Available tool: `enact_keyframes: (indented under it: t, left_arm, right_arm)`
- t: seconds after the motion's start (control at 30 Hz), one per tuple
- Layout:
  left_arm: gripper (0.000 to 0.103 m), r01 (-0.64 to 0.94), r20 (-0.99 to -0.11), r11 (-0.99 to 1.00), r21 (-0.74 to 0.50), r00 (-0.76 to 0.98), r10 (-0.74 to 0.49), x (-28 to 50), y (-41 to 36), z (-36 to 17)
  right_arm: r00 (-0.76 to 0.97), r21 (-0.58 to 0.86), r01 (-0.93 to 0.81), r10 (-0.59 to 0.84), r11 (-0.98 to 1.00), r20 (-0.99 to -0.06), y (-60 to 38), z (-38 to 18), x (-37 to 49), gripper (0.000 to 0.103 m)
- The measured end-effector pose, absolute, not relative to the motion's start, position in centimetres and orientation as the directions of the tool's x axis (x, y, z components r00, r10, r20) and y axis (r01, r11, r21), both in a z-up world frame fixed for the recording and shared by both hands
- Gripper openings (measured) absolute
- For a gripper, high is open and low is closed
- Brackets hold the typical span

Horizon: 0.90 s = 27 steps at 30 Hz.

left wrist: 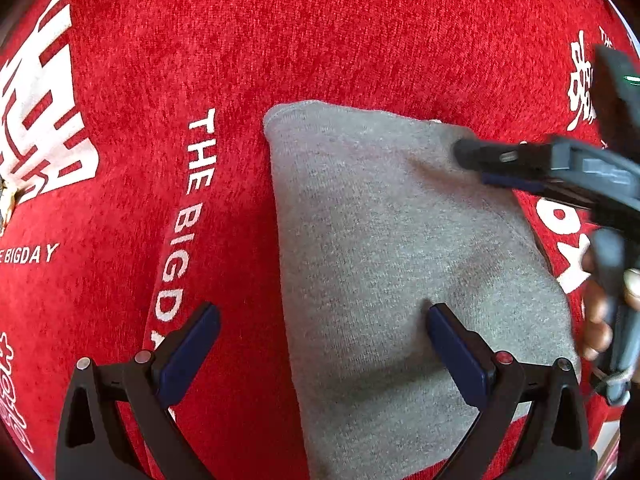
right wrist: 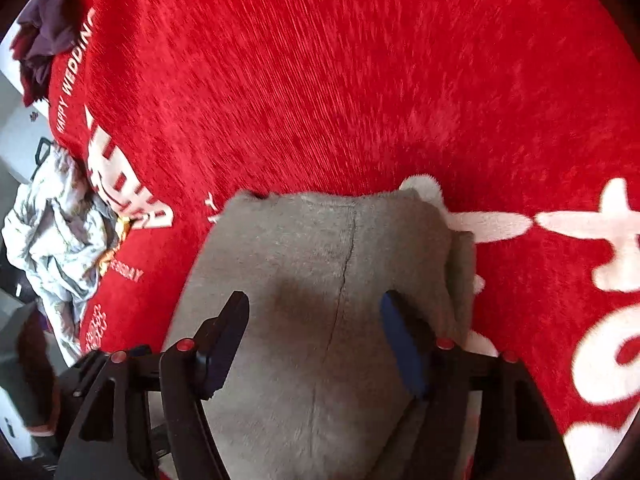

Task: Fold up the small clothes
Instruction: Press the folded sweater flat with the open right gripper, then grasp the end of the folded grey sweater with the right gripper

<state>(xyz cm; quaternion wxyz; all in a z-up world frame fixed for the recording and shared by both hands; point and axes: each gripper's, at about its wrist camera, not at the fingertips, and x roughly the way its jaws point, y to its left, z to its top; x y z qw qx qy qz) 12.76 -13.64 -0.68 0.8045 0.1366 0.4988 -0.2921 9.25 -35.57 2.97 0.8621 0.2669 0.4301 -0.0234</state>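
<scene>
The folded grey knit garment [right wrist: 320, 300] lies below both wide-open grippers, left gripper [left wrist: 322, 320] and right gripper [right wrist: 314, 312], neither holding anything. Soft, light, limp (likely to sag): pinch near a hemmed corner.

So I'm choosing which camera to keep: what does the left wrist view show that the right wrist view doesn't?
Left wrist only: the right gripper from the side over the grey garment, the hand holding it, and the open left gripper.
Right wrist only: a crumpled pale cloth, a purple clothes pile, and the garment's centre seam.
Both: the garment on the red blanket.
</scene>
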Motion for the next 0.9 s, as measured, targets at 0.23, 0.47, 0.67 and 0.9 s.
enact_keyframes:
  t: [0.23,0.47,0.67,0.9]
  left_arm:
    - [0.103,0.604,-0.884,0.795,-0.053,0.342,-0.319,12.1,-13.6,-0.3]
    - [0.103,0.599,-0.856,0.785,-0.157,0.314,-0.411,12.3,-10.0,2.4]
    - [0.103,0.535,-0.871,0.820,-0.202,0.285,-0.400,14.7,-7.5,2.2]
    - [0.103,0.531,-0.895,0.835,-0.141,0.292,-0.337,14.1,-10.4,0.6]
  right_arm:
    - [0.623,0.259,0.170,0.100,0.951,-0.776,-30.5,4.8,7.8,0.080]
    - [0.606,0.213,0.175,0.065,0.961,-0.793,-30.1,4.8,3.9,0.080]
    - [0.662,0.264,0.304,-0.004,0.916,-0.749,-34.5,6.7,-1.7,0.084]
    - [0.709,0.271,0.232,0.028,0.934,-0.704,-32.0,7.7,-2.7,0.085]
